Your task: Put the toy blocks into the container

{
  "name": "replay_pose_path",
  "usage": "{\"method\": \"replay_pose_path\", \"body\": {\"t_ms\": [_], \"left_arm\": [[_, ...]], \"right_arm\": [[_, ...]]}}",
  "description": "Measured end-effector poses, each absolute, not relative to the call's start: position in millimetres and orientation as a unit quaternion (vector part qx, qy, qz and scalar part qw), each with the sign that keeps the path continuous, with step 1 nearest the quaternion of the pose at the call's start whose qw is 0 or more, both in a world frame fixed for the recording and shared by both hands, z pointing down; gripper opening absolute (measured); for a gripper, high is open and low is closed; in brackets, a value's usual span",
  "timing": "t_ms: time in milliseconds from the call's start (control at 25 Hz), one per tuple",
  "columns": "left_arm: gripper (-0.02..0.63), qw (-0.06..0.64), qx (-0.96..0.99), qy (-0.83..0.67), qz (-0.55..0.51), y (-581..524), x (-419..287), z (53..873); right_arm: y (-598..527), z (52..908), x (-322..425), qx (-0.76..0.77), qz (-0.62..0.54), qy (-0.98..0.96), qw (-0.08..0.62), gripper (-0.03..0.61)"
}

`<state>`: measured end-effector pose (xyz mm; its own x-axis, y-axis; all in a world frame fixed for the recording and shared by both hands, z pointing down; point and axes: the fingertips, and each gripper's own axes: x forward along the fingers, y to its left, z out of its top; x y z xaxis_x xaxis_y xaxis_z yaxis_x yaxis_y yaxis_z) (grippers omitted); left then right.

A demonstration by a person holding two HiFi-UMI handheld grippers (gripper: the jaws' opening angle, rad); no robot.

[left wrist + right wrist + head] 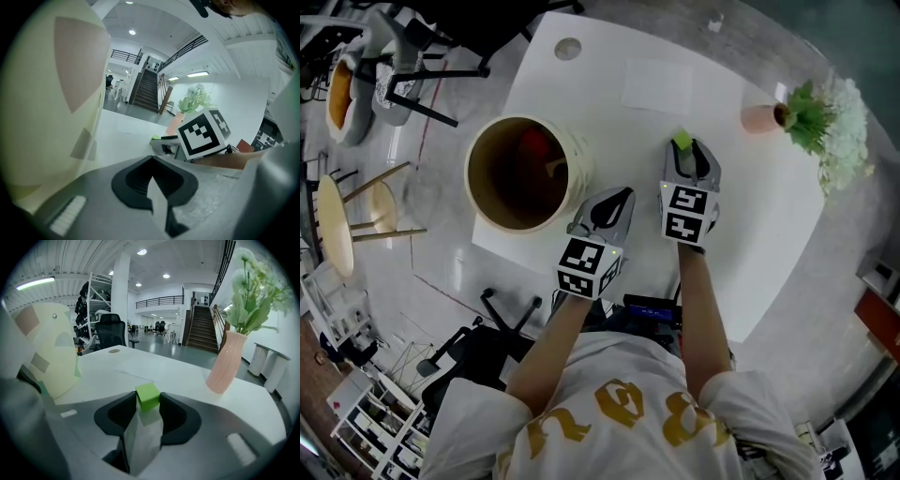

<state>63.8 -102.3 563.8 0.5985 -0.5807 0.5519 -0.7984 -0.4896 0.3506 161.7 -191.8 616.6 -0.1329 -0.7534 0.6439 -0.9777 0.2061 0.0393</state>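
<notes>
A small green block (148, 396) is pinched between the tips of my right gripper (148, 400), held just above the white table (609, 122). In the head view the green block (682, 141) pokes out beyond the right gripper (686, 150), right of the container. The container is a cream bucket (521, 172) at the table's left edge, with a red block (536, 145) inside. My left gripper (622, 195) sits beside the bucket's right wall, jaws shut with nothing between them (152, 161). The bucket wall (51, 93) fills the left of the left gripper view.
A pink vase (761, 118) with a green and white plant stands at the table's far right. A white paper sheet (656, 86) lies at the far middle, near a round cable hole (567, 49). Chairs and stools (356, 202) stand off the table's left.
</notes>
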Motion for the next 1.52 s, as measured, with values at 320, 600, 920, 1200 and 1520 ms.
{"method": "replay_pose_path", "body": {"t_ms": [320, 600, 920, 1200, 1520], "left_arm": [[0.000, 0.290, 0.847, -0.406, 0.183, -98.8, 64.2, 560.6], [0.002, 0.292, 0.846, -0.411, 0.174, -98.6, 62.8, 555.8], [0.001, 0.302, 0.845, -0.414, 0.150, -98.7, 64.1, 550.4], [0.001, 0.261, 0.857, -0.423, 0.138, -99.3, 65.4, 523.9], [0.000, 0.234, 0.871, -0.415, 0.120, -102.2, 73.5, 496.0]], "right_arm": [[-189.1, 612.4, 161.6, 0.592, 0.201, -0.734, 0.265, 0.176], [-177.5, 611.0, 165.0, 0.596, 0.202, -0.730, 0.266, 0.175], [-172.9, 588.9, 168.5, 0.602, 0.189, -0.736, 0.246, 0.175], [-163.6, 567.9, 173.2, 0.609, 0.200, -0.737, 0.217, 0.175], [-154.3, 545.7, 164.0, 0.597, 0.238, -0.748, 0.165, 0.173]]}}
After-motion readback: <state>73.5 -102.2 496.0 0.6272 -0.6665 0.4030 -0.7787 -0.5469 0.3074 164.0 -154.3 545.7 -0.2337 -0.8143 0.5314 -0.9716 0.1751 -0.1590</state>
